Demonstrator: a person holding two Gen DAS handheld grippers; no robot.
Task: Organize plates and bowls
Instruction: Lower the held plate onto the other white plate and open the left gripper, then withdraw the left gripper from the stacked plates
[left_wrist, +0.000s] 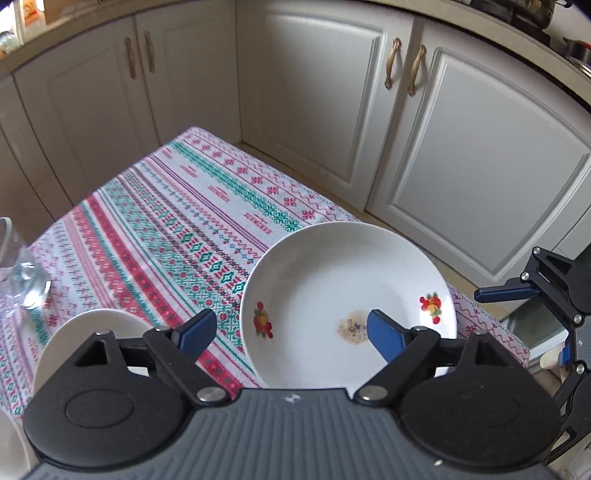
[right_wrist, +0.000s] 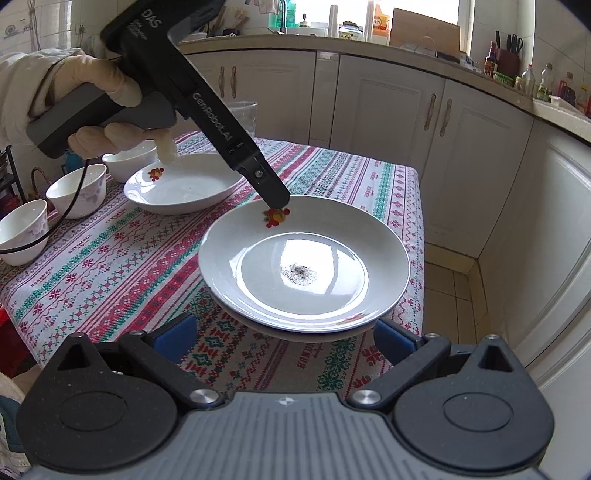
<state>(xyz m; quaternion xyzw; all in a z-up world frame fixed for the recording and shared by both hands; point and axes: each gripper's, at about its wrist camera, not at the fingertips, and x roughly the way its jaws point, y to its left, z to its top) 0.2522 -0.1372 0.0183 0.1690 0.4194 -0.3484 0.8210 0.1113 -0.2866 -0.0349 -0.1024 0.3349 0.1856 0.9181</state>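
A white deep plate (left_wrist: 343, 295) with small fruit prints and a speck of crumbs sits near the table's right edge; in the right wrist view (right_wrist: 304, 262) it rests on a second plate whose rim shows beneath (right_wrist: 295, 334). My left gripper (left_wrist: 284, 330) is open, one finger over the plate's inside, the other outside its left rim. My right gripper (right_wrist: 284, 338) is open and empty at the plate's near rim. Another fruit-print plate (right_wrist: 183, 186) lies further back, also in the left wrist view (left_wrist: 88, 332). Three white bowls (right_wrist: 79, 190) stand at the table's left.
The table wears a patterned red-and-green cloth (left_wrist: 173, 221). A clear glass (left_wrist: 18, 273) stands at the left, also visible behind the left gripper's body (right_wrist: 245, 114). White cabinets (left_wrist: 443, 147) and tiled floor (right_wrist: 450, 291) lie past the table's edge.
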